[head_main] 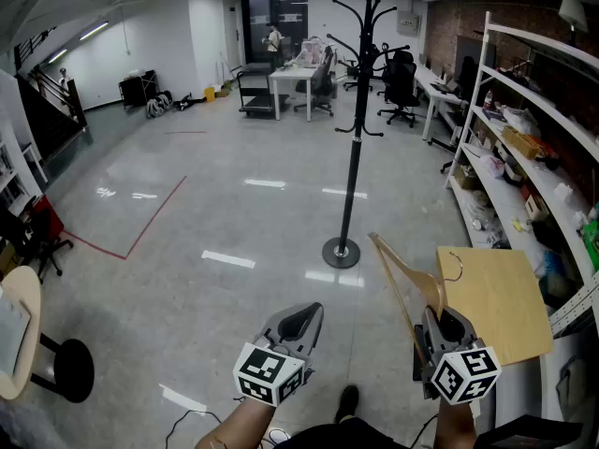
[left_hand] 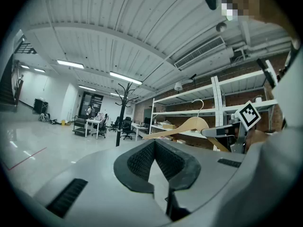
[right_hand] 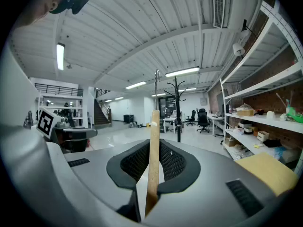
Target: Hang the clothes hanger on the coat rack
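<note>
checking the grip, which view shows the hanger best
Left gripper view: the hanger shows side-on, hook and both arms. Head view shows it foreshortened; right gripper view only its edge between the jaws.

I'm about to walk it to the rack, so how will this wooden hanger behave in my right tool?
The wooden hanger looks rigid and probably light. The right tool pinches only one thin arm, so it may pivot or swing. Its smooth finish might also slip.

I make out a smooth pale wooden hanger (head_main: 395, 283) with a thin metal hook (head_main: 457, 267), a matt black coat rack (head_main: 355, 148), and glossy grey floor (head_main: 234, 213) around it.
</note>
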A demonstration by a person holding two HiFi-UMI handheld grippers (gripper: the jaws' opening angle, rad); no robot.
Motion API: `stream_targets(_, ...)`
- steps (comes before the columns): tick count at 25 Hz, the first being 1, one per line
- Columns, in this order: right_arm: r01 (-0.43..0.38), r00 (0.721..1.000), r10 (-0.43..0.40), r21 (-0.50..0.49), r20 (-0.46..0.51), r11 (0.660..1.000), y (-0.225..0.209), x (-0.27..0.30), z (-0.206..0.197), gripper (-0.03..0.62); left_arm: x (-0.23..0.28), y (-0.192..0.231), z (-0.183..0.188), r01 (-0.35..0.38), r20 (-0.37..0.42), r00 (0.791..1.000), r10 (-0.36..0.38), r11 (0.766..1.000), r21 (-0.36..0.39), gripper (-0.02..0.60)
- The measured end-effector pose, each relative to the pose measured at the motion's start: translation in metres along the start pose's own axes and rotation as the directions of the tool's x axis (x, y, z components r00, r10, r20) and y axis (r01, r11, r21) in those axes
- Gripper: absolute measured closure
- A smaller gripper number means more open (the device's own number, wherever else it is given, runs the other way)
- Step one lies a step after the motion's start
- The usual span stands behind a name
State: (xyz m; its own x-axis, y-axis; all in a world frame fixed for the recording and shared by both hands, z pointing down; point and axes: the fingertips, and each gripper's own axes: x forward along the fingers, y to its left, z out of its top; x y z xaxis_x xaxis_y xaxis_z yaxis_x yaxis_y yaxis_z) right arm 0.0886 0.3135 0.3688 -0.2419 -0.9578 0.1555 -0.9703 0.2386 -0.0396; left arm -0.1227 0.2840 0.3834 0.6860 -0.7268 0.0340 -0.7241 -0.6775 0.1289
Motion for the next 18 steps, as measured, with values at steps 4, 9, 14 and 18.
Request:
stream_targets(4,0.002,1.000,-0.002,0.008,0.007,1.000,-0.039,0.022,0.005,0.537,0.049,-0.004,0.006,0.012,-0.011,1.000,-0.012,1.000,0.011,0.581)
stream_targets(9,-0.030,1.000,0.029,0.007,0.010,1.000,-0.086,0.067,0.015,0.537,0.113,0.001,0.016,0.001,-0.012,1.000,-0.001,0.999,0.035,0.581)
stream_targets(14,-0.059,0.998,0.059,-0.012,0.010,0.998,-0.119,0.102,0.025,0.537,0.160,0.009,0.020,-0.015,-0.017,1.000,0.016,0.999,0.032,0.581)
stream_targets(18,-0.047,0.999,0.047,-0.004,-0.019,0.999,-0.139,0.123,0.026,0.537,0.185,0.014,0.016,-0.022,-0.040,0.999,0.023,0.999,0.026,0.581)
